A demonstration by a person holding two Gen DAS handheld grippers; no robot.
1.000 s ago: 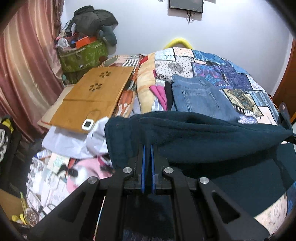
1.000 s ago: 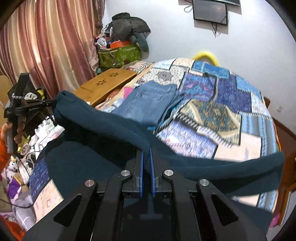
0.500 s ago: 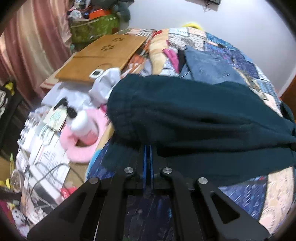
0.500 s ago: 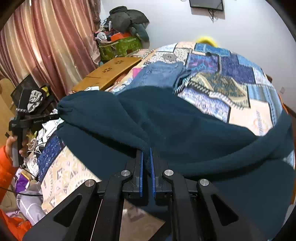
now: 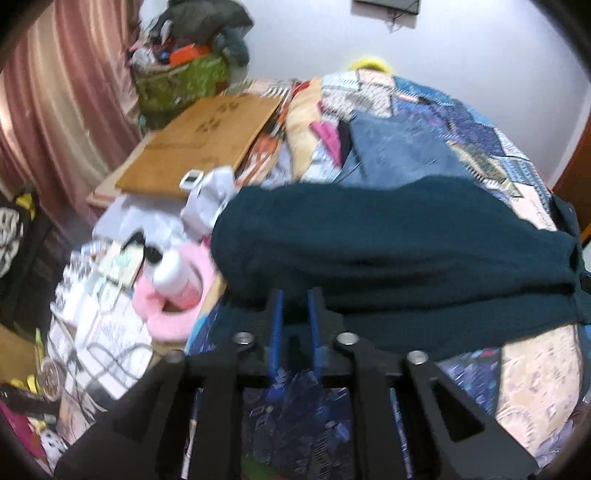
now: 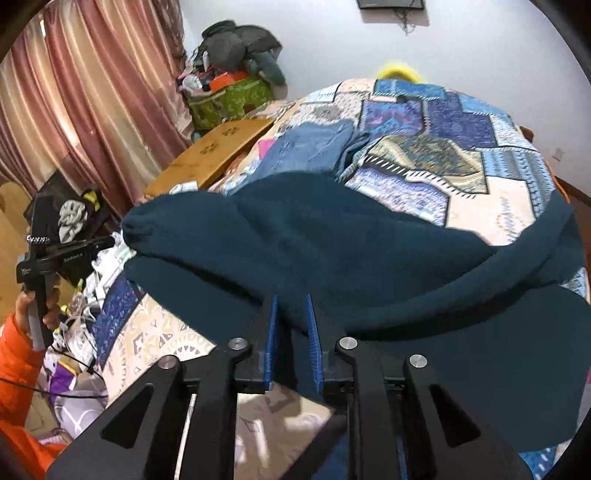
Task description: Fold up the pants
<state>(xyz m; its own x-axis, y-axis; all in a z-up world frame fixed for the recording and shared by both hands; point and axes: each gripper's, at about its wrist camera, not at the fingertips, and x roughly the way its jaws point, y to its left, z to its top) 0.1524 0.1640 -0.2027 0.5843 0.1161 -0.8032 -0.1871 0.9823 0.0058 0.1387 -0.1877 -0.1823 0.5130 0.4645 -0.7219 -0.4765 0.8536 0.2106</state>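
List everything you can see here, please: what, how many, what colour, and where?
pants: one, dark teal, folded over on the bed's near end
jeans: one, blue, lying on the quilt beyond the pants
quilt: one, patchwork blue and cream, covering the bed
board: one, tan wood, left of the bed
bag: one, green, by the wall, clothes heaped on top
curtain: one, pink-striped, far left
bottle: one, white and pink, resting in a pink fluffy thing beside the bed
screen: one, dark, on the white wall
left gripper: black, blue pads, open at the pants
right gripper: black, blue pads, open, cloth between
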